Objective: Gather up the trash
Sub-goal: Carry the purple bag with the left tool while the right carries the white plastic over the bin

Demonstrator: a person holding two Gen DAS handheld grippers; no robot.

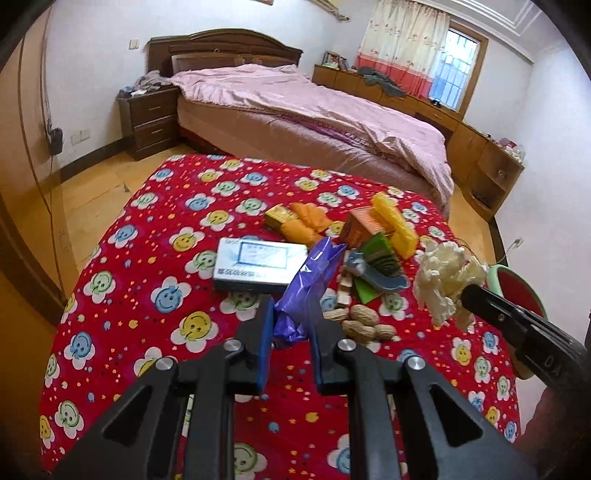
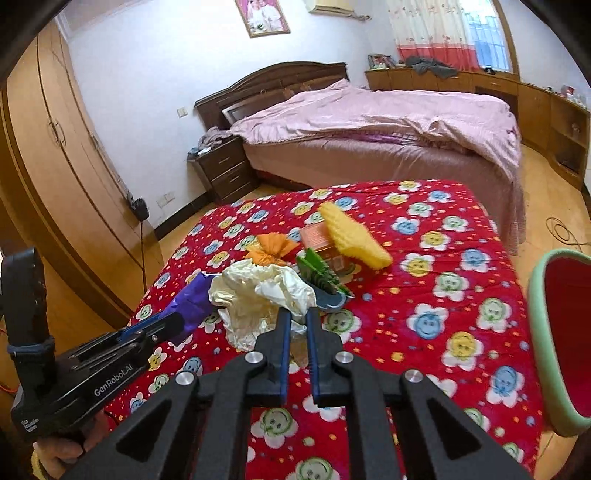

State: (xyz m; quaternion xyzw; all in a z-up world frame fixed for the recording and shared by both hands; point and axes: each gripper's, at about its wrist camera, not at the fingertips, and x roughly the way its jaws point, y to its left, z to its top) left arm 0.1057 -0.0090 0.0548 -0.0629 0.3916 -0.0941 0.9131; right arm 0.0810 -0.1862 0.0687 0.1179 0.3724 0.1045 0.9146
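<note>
- Red cloth (image 1: 140,295) printed with smiling flowers covers the table under both grippers.
- Left gripper (image 1: 291,325) points downward over the cloth, jaws clamped on a crumpled purple plastic wrapper (image 1: 314,277) held just above the surface.
- Right gripper (image 2: 295,325) points downward too, jaws pinched on a crumpled white paper wad (image 2: 258,295) lifted off the cloth; a green-rimmed red bin (image 2: 565,347) stands at the table's right edge.
- Peanuts in shells (image 1: 364,321) lie just beyond the left gripper, near a flat white-and-blue box (image 1: 258,264).
- Farther on sit green cards (image 1: 380,258), an orange carton (image 1: 360,225), a yellow comb-like piece (image 1: 395,221), an orange cloth bundle (image 1: 306,221) and a small yellow box (image 1: 279,216).
- Beyond the table stands a bed (image 2: 388,122) with pink bedding, a dark nightstand (image 2: 225,170), low wooden cabinets (image 2: 546,103) and a curtained window (image 2: 443,33).
</note>
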